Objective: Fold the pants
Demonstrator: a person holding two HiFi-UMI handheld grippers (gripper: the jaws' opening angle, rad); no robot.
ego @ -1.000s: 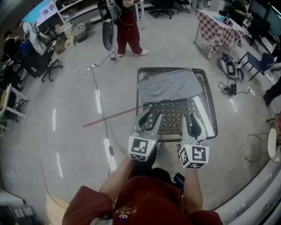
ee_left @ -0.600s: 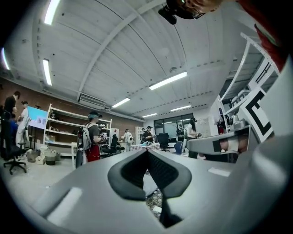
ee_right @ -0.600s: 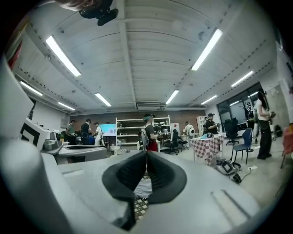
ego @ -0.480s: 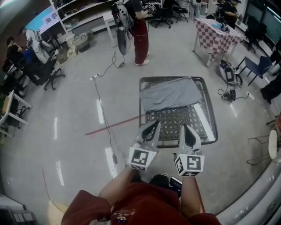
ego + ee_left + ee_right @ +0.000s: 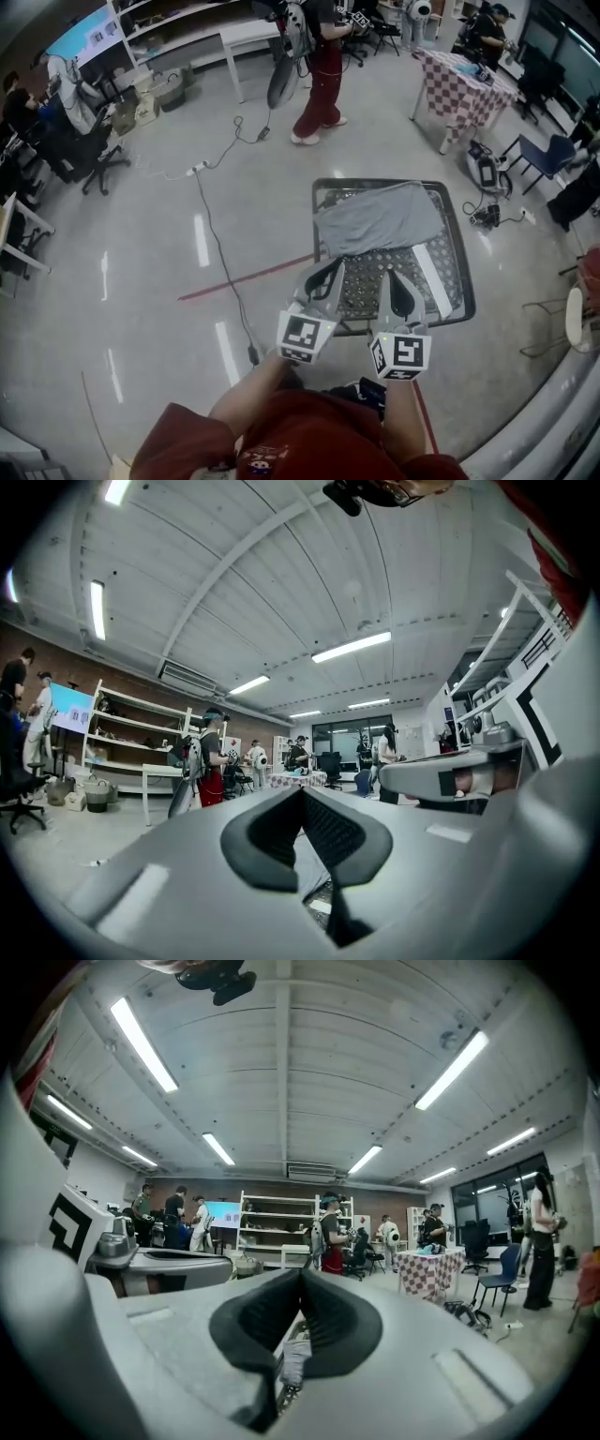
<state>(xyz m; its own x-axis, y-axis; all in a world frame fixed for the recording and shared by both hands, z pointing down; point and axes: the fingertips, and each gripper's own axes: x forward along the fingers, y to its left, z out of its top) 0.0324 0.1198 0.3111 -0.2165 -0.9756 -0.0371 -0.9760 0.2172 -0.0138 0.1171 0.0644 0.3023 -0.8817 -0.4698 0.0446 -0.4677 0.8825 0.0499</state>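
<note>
Wearer's red shirt (image 5: pixel 300 436) fills the bottom of the head view, on the near side of the mesh table (image 5: pixel 450 322). Both arms reach out toward that table.

Left gripper (image 5: pixel 334 267) is held over the table's near-left edge, pointing level across it. Its jaws are pressed together with nothing between them; the left gripper view shows the dark pads (image 5: pixel 323 832) meeting at the tip. Right gripper (image 5: pixel 386 275) sits over the table's near edge, right of the left one and parallel to it. Same story here — jaws together and empty in the right gripper view, tips (image 5: pixel 302 1275) touching. The two grippers are near each other but apart.

The near half of the table is bare patterned mesh, with a white strip (image 5: pixel 433 277) lying along its right side. The grey pants (image 5: pixel 380 217) lie on the table's far half, in a flat bundle spanning almost its whole width. They are well apart from both grippers.

Left of the table, a red line (image 5: pixel 244 278) runs across the floor and a cable (image 5: pixel 208 230) trails past it. Beyond the table's far-left corner stands a person in dark red trousers (image 5: pixel 319 89). Beyond the far-right corner is a table with a checked cloth (image 5: pixel 459 80) — a blue chair (image 5: pixel 542 150) sits further right.
</note>
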